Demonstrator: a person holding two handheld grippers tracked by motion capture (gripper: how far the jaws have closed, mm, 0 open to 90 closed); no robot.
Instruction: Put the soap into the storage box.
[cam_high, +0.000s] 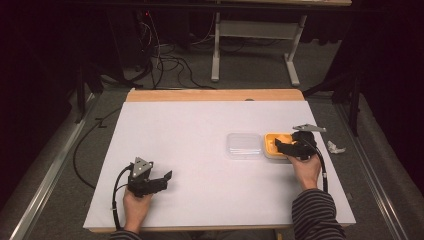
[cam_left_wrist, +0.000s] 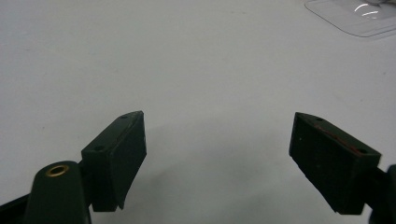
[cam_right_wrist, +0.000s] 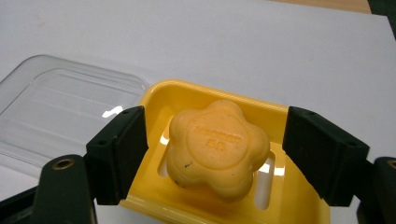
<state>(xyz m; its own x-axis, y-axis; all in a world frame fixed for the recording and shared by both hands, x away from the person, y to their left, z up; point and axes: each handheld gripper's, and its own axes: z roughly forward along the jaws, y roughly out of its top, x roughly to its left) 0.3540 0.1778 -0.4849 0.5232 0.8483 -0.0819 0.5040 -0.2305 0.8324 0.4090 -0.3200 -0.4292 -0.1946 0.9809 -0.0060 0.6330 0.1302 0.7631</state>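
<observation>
A yellow soap dish (cam_right_wrist: 191, 95) (cam_high: 271, 145) holds an orange flower-shaped soap (cam_right_wrist: 218, 148). Its clear plastic lid (cam_high: 243, 145) (cam_right_wrist: 60, 107) lies flat on the white table just left of it. My right gripper (cam_high: 284, 145) (cam_right_wrist: 215, 154) hovers over the dish, open, its jaws standing on either side of the soap without touching it. My left gripper (cam_high: 165, 178) (cam_left_wrist: 217, 161) rests low at the table's front left, open with nothing between its jaws. A corner of the clear lid (cam_left_wrist: 359, 16) is visible far ahead of it.
The white tabletop (cam_high: 200, 130) has a wooden strip (cam_high: 215, 95) along its far edge. A crumpled bit of wrapping (cam_high: 335, 147) lies off the table's right edge. Cables and a table frame (cam_high: 255, 45) are on the floor beyond.
</observation>
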